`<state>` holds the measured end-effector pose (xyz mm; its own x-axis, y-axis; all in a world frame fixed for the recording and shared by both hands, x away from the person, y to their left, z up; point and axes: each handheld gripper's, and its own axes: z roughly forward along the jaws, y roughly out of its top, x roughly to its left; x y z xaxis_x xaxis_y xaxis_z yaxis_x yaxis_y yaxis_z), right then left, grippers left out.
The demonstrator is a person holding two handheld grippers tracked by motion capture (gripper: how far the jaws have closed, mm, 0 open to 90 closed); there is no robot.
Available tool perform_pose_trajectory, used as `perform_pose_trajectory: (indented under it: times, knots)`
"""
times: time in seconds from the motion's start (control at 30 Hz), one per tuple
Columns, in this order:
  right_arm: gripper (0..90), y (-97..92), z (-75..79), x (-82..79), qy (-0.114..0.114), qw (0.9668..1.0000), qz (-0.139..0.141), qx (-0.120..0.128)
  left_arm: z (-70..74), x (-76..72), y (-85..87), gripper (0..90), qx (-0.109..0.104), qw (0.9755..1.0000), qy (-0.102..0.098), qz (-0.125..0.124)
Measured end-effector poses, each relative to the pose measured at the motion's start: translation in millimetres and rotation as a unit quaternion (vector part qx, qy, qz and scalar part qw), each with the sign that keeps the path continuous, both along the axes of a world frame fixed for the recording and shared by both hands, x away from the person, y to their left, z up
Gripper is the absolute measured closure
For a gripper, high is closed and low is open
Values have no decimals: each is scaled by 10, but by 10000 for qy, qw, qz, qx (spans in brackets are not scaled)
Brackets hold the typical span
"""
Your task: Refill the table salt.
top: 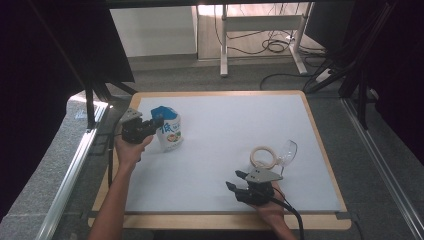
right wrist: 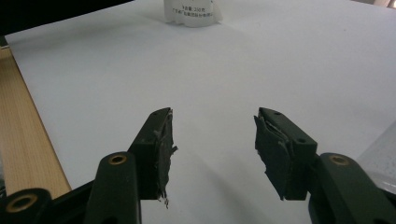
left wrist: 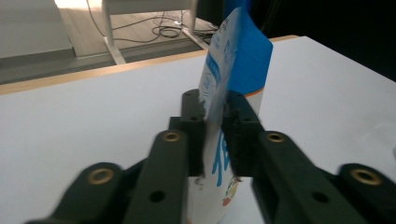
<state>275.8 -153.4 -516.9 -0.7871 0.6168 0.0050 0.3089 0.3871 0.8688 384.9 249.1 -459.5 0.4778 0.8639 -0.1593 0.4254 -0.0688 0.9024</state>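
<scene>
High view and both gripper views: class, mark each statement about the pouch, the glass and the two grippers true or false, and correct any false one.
1. The left gripper pinches the blue-and-white pouch. True.
2. The right gripper holds the wine glass. False: its jaws are open with nothing between them.
3. The wine glass stands upright. False: it lies on its side on the white mat.
4. A pale ring lies beside the glass. True.
5. The pouch lies flat. False: it stands upright.
</scene>
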Motion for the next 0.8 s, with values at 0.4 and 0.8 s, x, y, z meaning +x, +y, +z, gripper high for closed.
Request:
perform_pose_trajectory:
  times: [0.4, 0.8]
  knots:
    - [468, -10, 3, -1, -72, 9999, -73, 27, 20, 50, -81, 900, -163, 9997, -107, -140]
    - [468, -4, 19, -28, -181, 9998, -93, 62, 209, 6, -211, 900, -267, 9987, -209, -388]
